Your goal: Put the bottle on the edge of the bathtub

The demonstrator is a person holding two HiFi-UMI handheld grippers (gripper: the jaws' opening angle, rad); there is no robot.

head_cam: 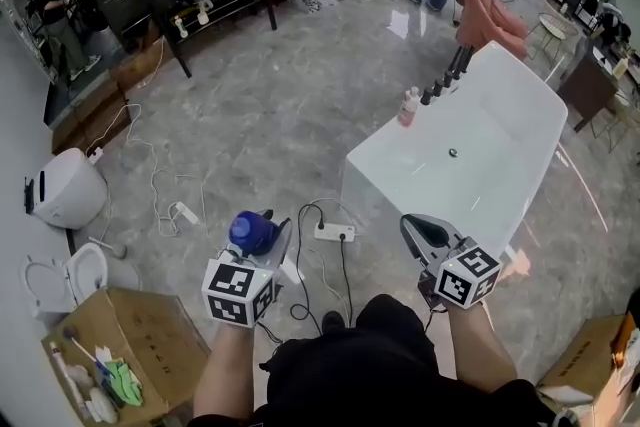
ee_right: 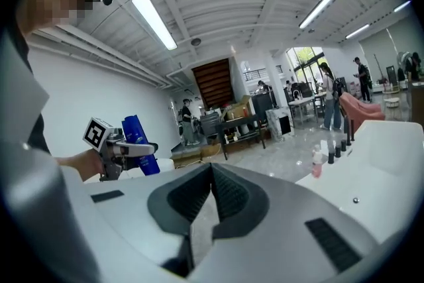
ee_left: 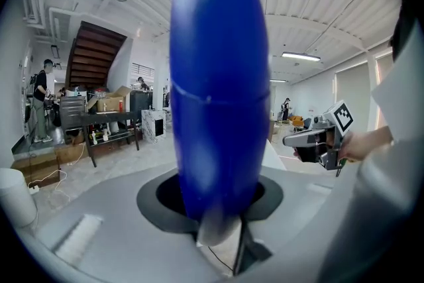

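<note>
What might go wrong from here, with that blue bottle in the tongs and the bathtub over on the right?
The left tongs pinch the smooth, rounded blue bottle only near one end, so it might slip or tilt. A power strip and cables lie on the floor before the bathtub: a tripping hazard. A pink bottle and dark bottles already stand on its edge and might get knocked.

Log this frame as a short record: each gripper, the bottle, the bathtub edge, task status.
left gripper: shut on blue bottle, in the air
right gripper: shut, empty
bathtub: white, ahead on the right
tub edge: pink bottle stands on the far left rim
task status: blue bottle not yet on the edge
</note>
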